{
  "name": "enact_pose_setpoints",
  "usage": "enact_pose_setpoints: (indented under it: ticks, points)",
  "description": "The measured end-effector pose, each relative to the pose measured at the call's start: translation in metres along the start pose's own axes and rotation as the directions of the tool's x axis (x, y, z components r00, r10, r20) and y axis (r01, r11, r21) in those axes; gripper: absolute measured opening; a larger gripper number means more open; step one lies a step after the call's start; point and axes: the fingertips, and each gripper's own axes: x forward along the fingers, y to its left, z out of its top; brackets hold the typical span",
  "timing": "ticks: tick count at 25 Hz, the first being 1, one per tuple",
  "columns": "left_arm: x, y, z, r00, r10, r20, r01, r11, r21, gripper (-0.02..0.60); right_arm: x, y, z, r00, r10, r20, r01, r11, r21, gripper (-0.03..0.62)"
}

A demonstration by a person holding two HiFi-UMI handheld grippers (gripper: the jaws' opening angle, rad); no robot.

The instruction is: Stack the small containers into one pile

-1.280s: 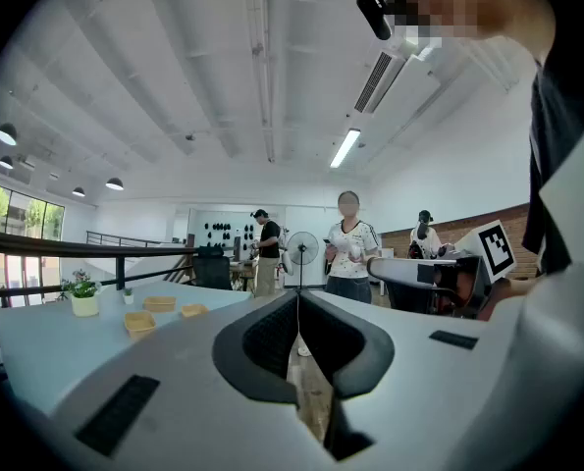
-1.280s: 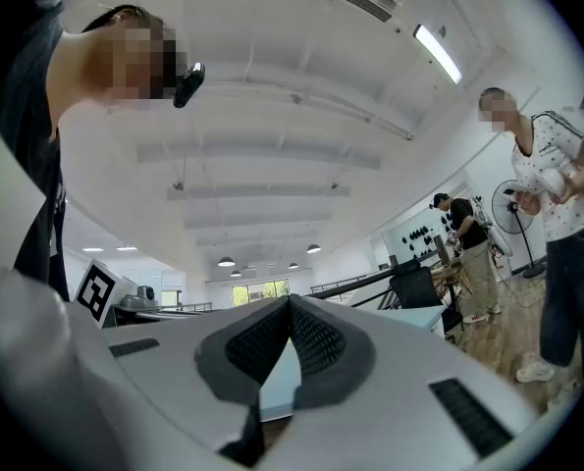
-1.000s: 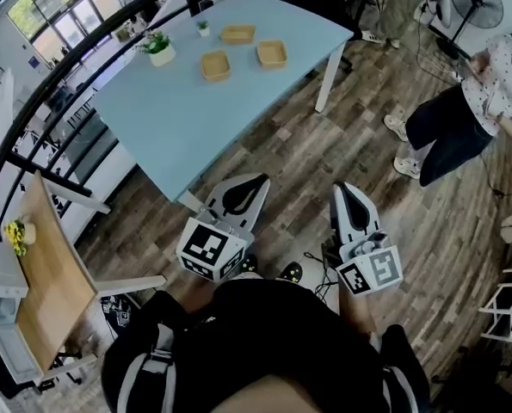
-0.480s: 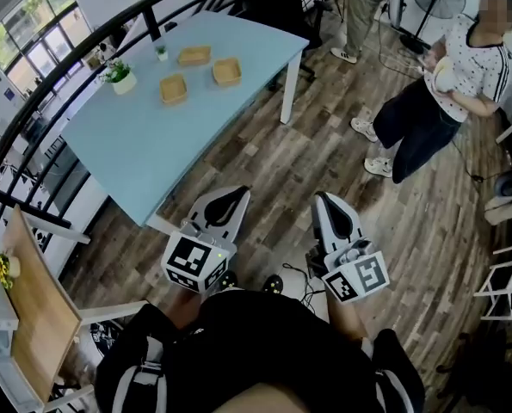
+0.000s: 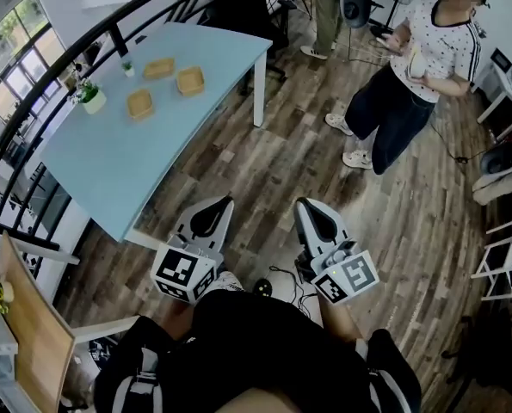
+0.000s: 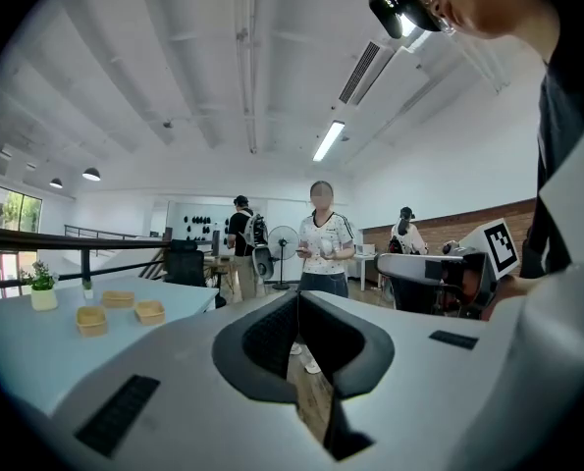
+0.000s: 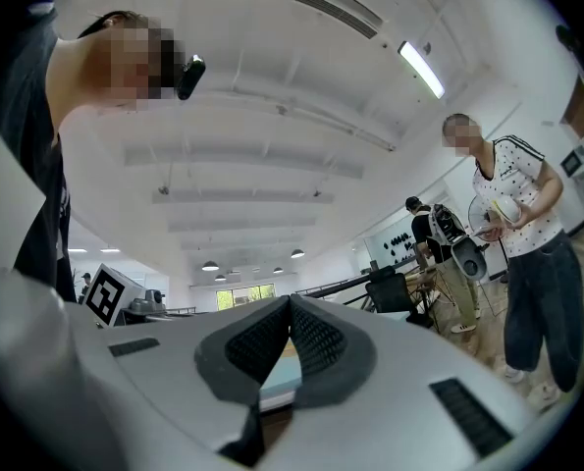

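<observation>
Small containers [image 5: 190, 80]: three, tan, shallow, unstacked, each apart from the others, at the far end of the bench [image 5: 135, 162].
Potted plant [image 5: 90, 99]: just left of them, near the bench's left edge.
Railing [image 5: 111, 31]: black, runs along that left edge.
White leg [image 5: 257, 101]: at the bench's far right corner, bordering open wooden floor [image 5: 273, 170].
Left claw [image 5: 211, 217]: closed, empty, over the floor just right of the bench's near corner, well apart from the containers.
Right claw [image 5: 318, 220]: closed, empty, to its right.
Person [image 5: 410, 67]: standing far right, across bare floor.
</observation>
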Motion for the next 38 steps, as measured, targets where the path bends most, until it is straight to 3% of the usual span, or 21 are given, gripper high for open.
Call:
enact_pose_setpoints:
  ticks: [12,19,31,38]
  points:
    - [0.032,0.003,0.002,1.0,-0.028,0.0,0.028,1.0,-0.003,0.017,0.007,-0.021,0.003,1.0,0.0,-0.004,0.0,1.0,-0.016,0.0]
    - [0.061,0.028,0.004,0.999,-0.051,0.008,0.051,0.999,-0.008,0.017,0.037,-0.039,0.001,1.0,-0.007,-0.022,0.006,1.0,-0.022,0.007]
    - [0.12,0.119,0.0,0.997,-0.076,-0.005,0.076,0.996,-0.045,0.017,0.129,-0.074,-0.016,0.997,-0.031,-0.066,0.03,0.999,-0.012,0.011]
    - [0.141,0.198,0.001,0.998,-0.062,-0.013,0.061,0.996,-0.062,0.017,0.209,-0.086,-0.025,0.995,-0.04,-0.091,0.039,0.999,-0.007,0.012]
